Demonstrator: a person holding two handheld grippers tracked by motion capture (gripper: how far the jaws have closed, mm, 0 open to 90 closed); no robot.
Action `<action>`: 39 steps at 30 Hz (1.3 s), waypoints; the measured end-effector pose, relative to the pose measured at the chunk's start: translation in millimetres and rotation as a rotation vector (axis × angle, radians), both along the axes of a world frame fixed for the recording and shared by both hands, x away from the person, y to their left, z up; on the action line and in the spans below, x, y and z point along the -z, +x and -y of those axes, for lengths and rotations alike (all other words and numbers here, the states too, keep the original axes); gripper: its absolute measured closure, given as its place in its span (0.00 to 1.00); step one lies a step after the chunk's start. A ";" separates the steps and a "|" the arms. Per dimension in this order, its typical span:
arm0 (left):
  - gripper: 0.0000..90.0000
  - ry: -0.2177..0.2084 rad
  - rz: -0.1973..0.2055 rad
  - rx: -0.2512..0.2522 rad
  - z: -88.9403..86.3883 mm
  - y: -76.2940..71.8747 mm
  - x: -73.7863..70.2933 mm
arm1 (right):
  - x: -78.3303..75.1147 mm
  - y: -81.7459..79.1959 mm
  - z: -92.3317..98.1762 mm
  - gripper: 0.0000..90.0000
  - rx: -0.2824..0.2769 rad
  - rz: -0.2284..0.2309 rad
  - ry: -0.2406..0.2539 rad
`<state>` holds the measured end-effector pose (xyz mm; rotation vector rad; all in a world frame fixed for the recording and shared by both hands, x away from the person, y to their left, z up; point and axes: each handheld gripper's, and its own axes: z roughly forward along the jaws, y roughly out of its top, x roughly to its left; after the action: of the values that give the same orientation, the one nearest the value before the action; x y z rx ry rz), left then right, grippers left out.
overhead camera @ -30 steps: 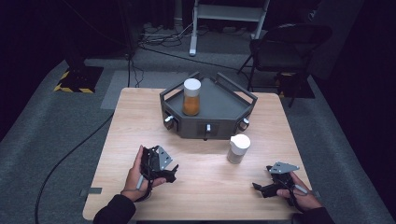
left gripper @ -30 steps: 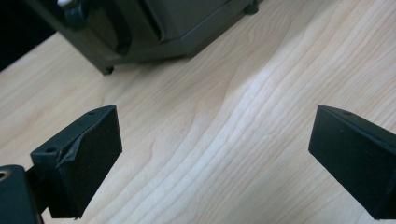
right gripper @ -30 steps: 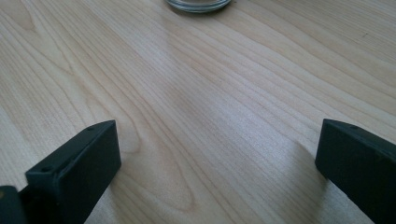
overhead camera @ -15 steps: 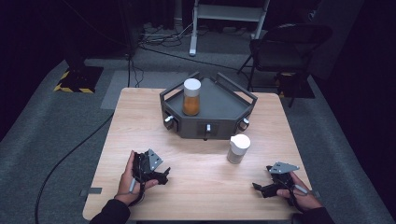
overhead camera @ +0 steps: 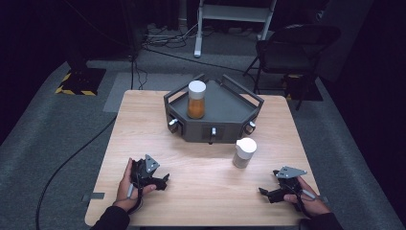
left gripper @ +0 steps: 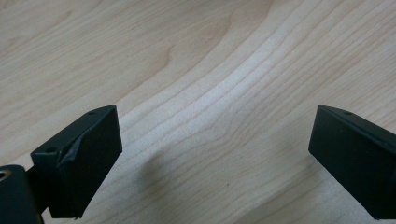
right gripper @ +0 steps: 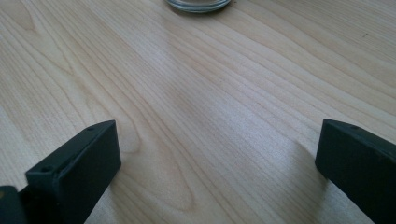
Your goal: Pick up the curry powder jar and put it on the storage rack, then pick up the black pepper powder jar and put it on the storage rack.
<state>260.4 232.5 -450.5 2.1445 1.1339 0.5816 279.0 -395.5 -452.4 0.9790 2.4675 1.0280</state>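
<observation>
At the left of the high view, the left gripper (overhead camera: pixel 155 179) rests low over the near part of the wooden table (overhead camera: pixel 143 120), held in a hand, its jaws spread wide with nothing between them; the left gripper view confirms this, with bare wood grain lying between the two black jaws. Moving toward the middle, a dark grey tray (overhead camera: pixel 230 108) with raised rails sits at the far side of the table, and an orange-filled jar with a white lid (overhead camera: pixel 196 99) stands upright inside it, toward its left corner. Just in front of the tray's right end, a second, clear jar with a white lid (overhead camera: pixel 244 152) stands upright on the bare wood, apart from the tray. At the right, the right gripper (overhead camera: pixel 268 193) lies near the table's front edge, jaws likewise wide and empty, pointing toward that clear jar. Judging from this, one jar is placed and the other is left to grasp and lift in. The right gripper view shows the clear jar's glass base (right gripper: pixel 198 4) at its top edge, well ahead of the jaws; the high view alone shows the tray and both lids.
</observation>
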 end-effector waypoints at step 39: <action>0.00 -0.068 -0.085 -0.005 -19.5 14.1 2.4 | 0.0 0.2 0.7 0.00 -0.003 0.000 0.000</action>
<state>274.5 251.9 -452.9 2.1257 1.1882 0.4522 279.2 -396.1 -452.4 0.9754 2.4699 1.0291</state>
